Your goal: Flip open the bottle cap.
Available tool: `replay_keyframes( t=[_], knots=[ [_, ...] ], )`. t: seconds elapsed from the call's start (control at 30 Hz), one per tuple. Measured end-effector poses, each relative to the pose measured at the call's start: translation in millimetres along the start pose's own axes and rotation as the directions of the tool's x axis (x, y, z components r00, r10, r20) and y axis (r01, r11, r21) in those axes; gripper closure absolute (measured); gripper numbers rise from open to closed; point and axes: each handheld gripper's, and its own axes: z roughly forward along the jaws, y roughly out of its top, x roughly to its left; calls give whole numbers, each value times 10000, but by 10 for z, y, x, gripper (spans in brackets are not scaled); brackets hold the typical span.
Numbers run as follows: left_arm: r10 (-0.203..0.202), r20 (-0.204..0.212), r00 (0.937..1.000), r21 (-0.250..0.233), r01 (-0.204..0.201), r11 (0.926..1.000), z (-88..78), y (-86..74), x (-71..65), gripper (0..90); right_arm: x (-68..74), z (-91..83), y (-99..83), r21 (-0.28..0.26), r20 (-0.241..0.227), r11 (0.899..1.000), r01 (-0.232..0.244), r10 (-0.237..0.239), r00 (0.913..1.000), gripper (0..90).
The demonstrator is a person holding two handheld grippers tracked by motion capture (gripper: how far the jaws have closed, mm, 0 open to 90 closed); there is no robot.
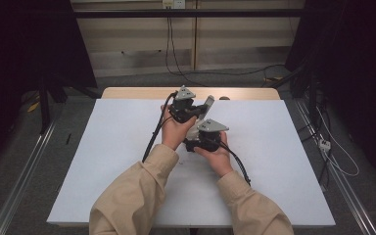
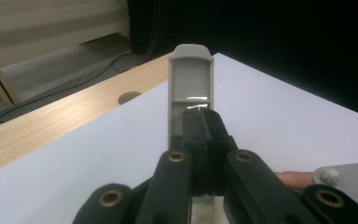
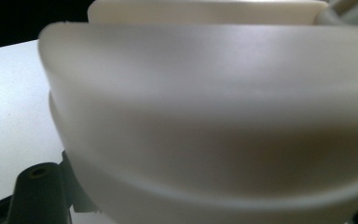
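Holding cream plastic body [image 3: 205,116] hard up against the right gripper's camera, curved wall blurred and close, stepped rim running along its lower side. Keeping it lifted off the white surface [image 1: 274,161], above the middle, between both grippers; seen from the high view as a pale lump [image 1: 194,128] just beside a grey strip [image 1: 208,103].

Pinching with the left gripper [image 2: 205,126]: fingers [image 2: 196,135] pressed together with no gap, apparently biting the lower end of the grey strip [image 2: 190,79], which is standing straight up along them with a recessed window facing the camera. Clamping with the right gripper [image 1: 198,133] as well: one finger [image 3: 37,196] peeking out beneath the cream body, fingers closed down tight, by the look of it on that body's rim. Not telling whether strip and body are one hinged piece or two parts.

Likely step: working the strip against the body. Advising steady pressure from both sides, keeping the strip square to the body, moving one hand only while the other is bracing, avoiding any twist that could slip the thin edge out.

Surrounding: left hand [image 1: 174,131] and right hand [image 1: 218,155] in beige sleeves, wooden edge [image 2: 51,126] bordering the surface at the far side.
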Motion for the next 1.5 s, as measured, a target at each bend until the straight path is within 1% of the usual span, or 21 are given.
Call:
replay_keyframes(
  t=[0.47,0.83,1.5],
  knots=[
    [-81,48,10000,49,81,10000,36,-17,7,900,-1,-1,-1,3,-1,10000,12,-12,10000,186],
    [-60,72,10000,92,59,9999,44,-25,15,900,0,-2,-1,15,-3,10000,23,-23,10000,185],
    [-102,8,9999,155,102,9998,59,-36,26,900,-2,0,0,19,6,10000,4,-4,10000,185]
  ],
)
